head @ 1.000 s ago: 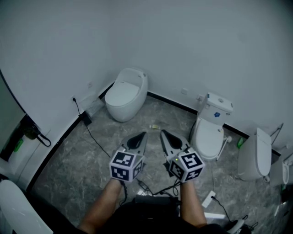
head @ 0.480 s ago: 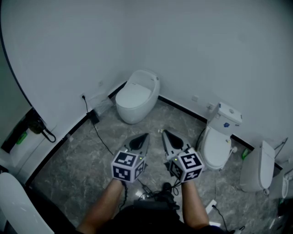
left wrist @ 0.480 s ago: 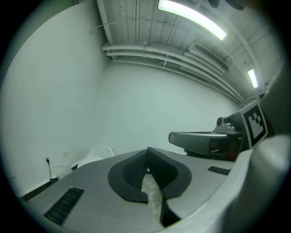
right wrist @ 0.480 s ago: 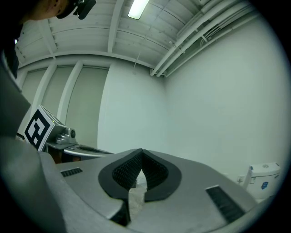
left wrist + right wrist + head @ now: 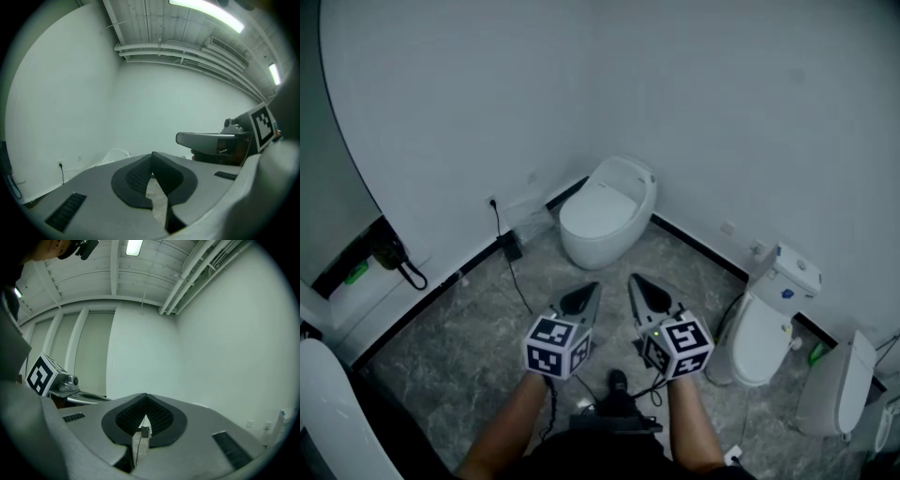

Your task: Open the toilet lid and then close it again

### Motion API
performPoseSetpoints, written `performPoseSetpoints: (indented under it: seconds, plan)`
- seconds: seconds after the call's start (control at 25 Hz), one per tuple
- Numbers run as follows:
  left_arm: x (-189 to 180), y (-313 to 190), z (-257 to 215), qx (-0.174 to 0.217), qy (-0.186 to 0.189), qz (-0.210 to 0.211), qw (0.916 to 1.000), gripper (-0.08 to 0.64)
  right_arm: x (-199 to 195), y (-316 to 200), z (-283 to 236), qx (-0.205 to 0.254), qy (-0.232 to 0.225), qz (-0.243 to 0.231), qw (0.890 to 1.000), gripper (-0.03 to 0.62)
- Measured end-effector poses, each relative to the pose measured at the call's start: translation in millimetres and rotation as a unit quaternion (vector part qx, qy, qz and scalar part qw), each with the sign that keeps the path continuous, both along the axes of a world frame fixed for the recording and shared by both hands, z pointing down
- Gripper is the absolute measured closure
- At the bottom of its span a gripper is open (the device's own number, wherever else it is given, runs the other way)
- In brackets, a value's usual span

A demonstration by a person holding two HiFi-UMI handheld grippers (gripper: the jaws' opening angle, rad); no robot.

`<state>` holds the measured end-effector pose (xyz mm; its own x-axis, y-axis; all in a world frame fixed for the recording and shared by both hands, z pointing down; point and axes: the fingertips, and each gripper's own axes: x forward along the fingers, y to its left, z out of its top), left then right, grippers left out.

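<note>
A white one-piece toilet (image 5: 607, 211) stands in the room's corner with its lid down. In the left gripper view only its pale top (image 5: 114, 154) peeks over the jaws. My left gripper (image 5: 588, 291) and right gripper (image 5: 637, 281) are held side by side above the grey marble floor, pointing at the toilet and well short of it. Both are shut with nothing between their pads, as the left gripper (image 5: 151, 162) and right gripper (image 5: 144, 401) show in their own views. Each gripper view also catches the other gripper at its edge.
A second toilet with a tank (image 5: 766, 328) and a third one (image 5: 837, 391) stand along the right wall. A wall socket (image 5: 493, 202) feeds a cable to a black box (image 5: 513, 247). More cables (image 5: 614, 398) lie at the person's feet. A white fixture (image 5: 328, 412) fills the lower left.
Both grippers have moved forward toward the corner toilet, staying shut. The toilet now sits nearer the middle of the head view, and the other toilets have slid to the right.
</note>
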<state>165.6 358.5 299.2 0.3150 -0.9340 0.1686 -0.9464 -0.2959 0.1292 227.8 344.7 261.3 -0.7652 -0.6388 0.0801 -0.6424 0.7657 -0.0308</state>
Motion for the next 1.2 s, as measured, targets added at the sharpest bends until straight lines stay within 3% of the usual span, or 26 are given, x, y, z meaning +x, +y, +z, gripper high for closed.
performPoseSetpoints:
  seconds: [0.56,0.92,1.2]
  plan:
    - [-26.5,-140.5,13.2,-0.021,0.004,-0.078,0.9967,0.553,-39.0,-144.1,25.0,-0.035,0.0,-0.108,0.994,0.581]
    - [-45.6,-197.0,22.1,-0.04,0.006,-0.122,0.9917,0.552,-48.2,-213.1,25.4,-0.05,-0.006,-0.132,0.99,0.581]
    - [-72.3,-228.8,33.5,-0.048,0.006,-0.128,0.9906,0.553,-69.3,-247.8,31.6,-0.053,-0.008,-0.129,0.99,0.581]
